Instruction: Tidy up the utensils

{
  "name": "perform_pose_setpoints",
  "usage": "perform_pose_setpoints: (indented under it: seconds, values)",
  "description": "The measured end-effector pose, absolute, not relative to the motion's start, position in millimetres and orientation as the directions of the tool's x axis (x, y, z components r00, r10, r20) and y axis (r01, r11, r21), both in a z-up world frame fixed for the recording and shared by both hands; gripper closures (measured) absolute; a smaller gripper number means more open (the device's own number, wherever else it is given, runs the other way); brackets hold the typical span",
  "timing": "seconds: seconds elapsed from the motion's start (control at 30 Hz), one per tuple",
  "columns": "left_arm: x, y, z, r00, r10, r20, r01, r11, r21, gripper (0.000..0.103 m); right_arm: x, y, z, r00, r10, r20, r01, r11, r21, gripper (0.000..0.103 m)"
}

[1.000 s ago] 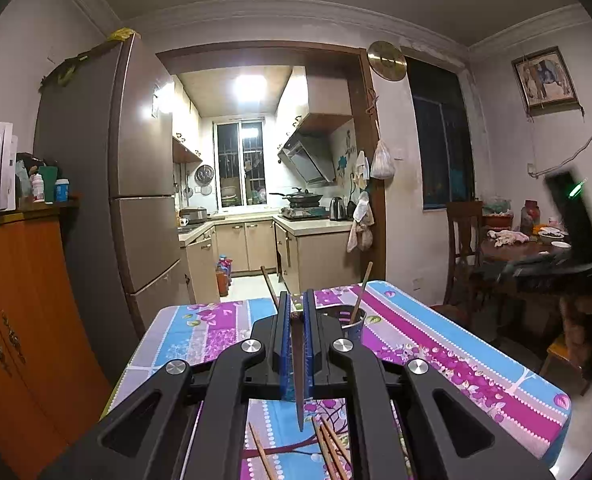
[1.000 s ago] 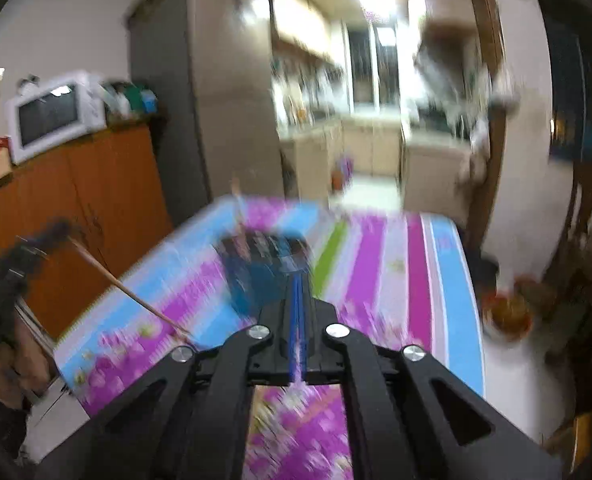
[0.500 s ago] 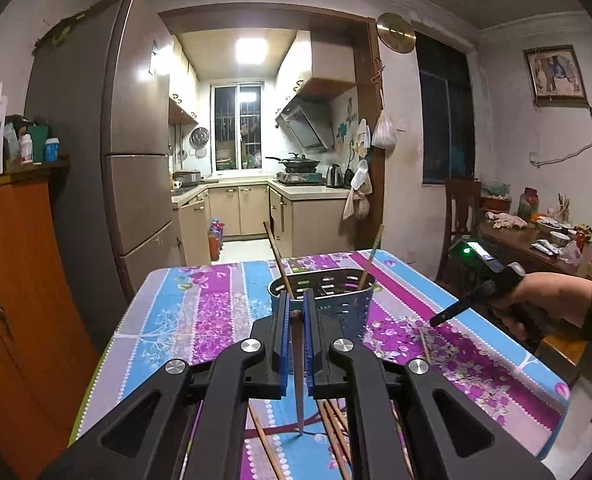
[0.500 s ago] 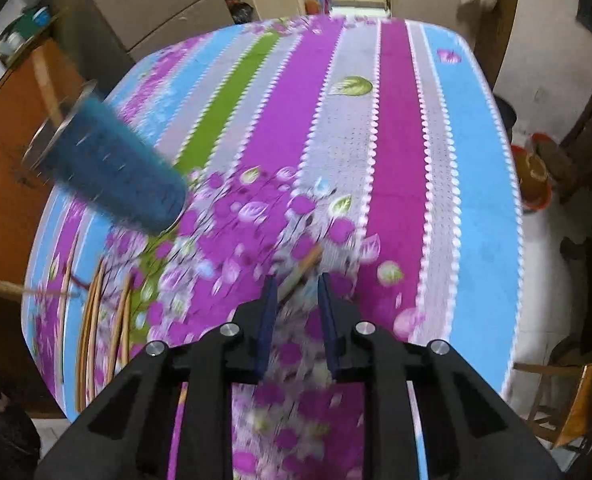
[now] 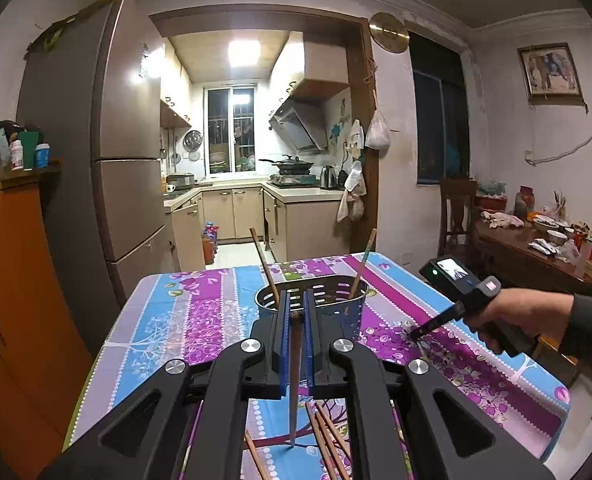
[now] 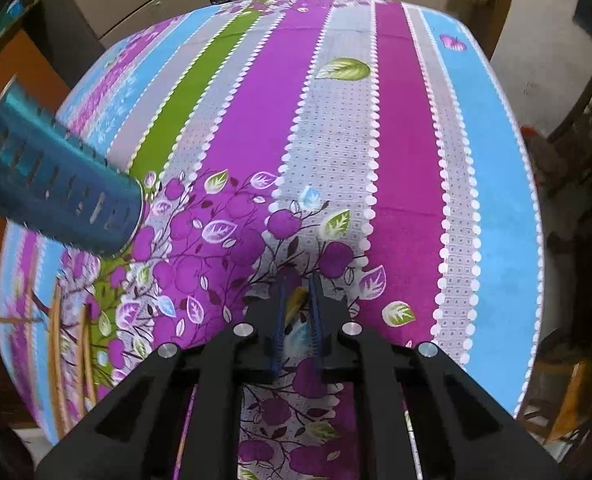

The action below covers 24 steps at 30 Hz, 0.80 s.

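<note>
Your left hand-held gripper (image 5: 295, 322) sits at the lower centre of the left wrist view, its blue pads clamped on a single dark chopstick (image 5: 294, 380) that hangs point-down over the desk (image 5: 168, 328) with its striped floral cloth. Just beyond the fingertips stands the perforated metal utensil holder (image 5: 338, 300), upright in the middle of the frame, with two chopsticks leaning out of it, one toward the upper left (image 5: 263, 264) and one toward the upper right (image 5: 362, 264). More loose chopsticks (image 5: 324, 440) lie flat on the cloth at the bottom centre. At the right of that frame your right hand (image 5: 512, 316) presses its tool down to the cloth. In the right wrist view, your right hand-held gripper (image 6: 298, 304) is at the lower centre, jaws a little apart and straddling a yellowish chopstick tip (image 6: 296, 300) lying on the cloth; whether the pads touch it, you cannot tell from here. The holder shows blue at the left edge (image 6: 56, 188).
</note>
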State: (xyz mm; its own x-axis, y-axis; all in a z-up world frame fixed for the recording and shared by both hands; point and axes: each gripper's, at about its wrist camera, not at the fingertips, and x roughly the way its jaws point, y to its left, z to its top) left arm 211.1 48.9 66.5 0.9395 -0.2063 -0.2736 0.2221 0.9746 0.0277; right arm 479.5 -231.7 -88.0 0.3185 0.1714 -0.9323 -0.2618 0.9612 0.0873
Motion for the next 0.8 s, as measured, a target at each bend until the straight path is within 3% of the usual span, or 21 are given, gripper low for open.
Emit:
perform_pose_setpoints:
  seconds: [0.07,0.3,0.4,0.47,0.5,0.53,0.67,0.73,0.8]
  values:
    - [209.7,49.5,69.2,0.940,-0.208,-0.271,0.222,0.975,0.024,0.096,471.9,-232.0,-79.7,0.364,0.175,-0.915,-0.264,0.961,0.078,0.103]
    - [197.3,50.5,77.5,0.948,-0.202,-0.247,0.215,0.976,0.027,0.096,418.7,-252.7,-14.9,0.614,0.347,-0.709,-0.278,0.936,0.217,0.103]
    - [193.8,47.7,78.4,0.945,-0.210,-0.253,0.223,0.974,0.024,0.096,428.6,-251.2,-35.2,0.505,0.301,-0.809,-0.246,0.948,0.200,0.103]
    - [190.9,45.4,80.0,0.944,-0.217,-0.249,0.231,0.973,0.029,0.096,436.0,-245.9,-54.0,0.429,0.190,-0.883,-0.233,0.968,0.095,0.089]
    - [189.4,43.2,80.8,0.944,-0.220,-0.246,0.235,0.971,0.033,0.096,437.6,-244.3,-58.1,0.419,0.155,-0.895,-0.228,0.972,0.061,0.074]
    - [188.2,41.1,82.3,0.945,-0.222,-0.241,0.237,0.971,0.035,0.095,443.3,-240.9,-61.6,0.406,0.139,-0.903,-0.228,0.972,0.047,0.071]
    - [189.7,39.6,84.9,0.944,-0.228,-0.239,0.242,0.970,0.031,0.095,459.6,-227.9,-71.7,0.376,0.086,-0.923,-0.228,0.974,-0.002,0.072]
    - [191.7,39.1,85.1,0.943,-0.230,-0.241,0.244,0.969,0.033,0.095,466.6,-220.2,-83.2,0.339,0.047,-0.940,-0.237,0.971,-0.037,0.085]
    - [193.5,38.5,84.6,0.942,-0.233,-0.242,0.248,0.968,0.032,0.095,469.1,-214.9,-90.2,0.330,0.029,-0.944,-0.246,0.968,-0.057,0.087]
